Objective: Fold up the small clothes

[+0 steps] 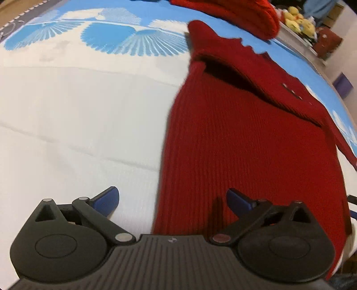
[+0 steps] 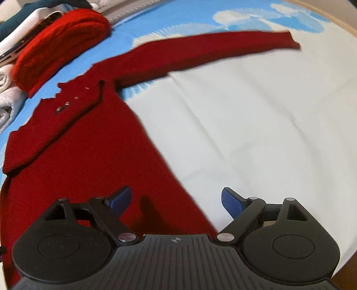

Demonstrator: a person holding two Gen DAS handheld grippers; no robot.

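Observation:
A red ribbed knit cardigan point(image 1: 256, 138) lies flat on the white and blue bed cover point(image 1: 78, 111). In the left wrist view one sleeve is folded across its chest. In the right wrist view the cardigan point(image 2: 89, 145) has its other sleeve point(image 2: 212, 46) stretched out to the right. My left gripper point(image 1: 173, 199) is open and empty, straddling the cardigan's left hem edge. My right gripper point(image 2: 176, 199) is open and empty, straddling its right hem edge.
A folded red knit garment point(image 2: 60, 42) lies at the far side of the bed, also in the left wrist view point(image 1: 234, 13). Folded white towels point(image 2: 9, 98) sit beside it. Yellow plush toys point(image 1: 299, 20) stand on a shelf beyond the bed.

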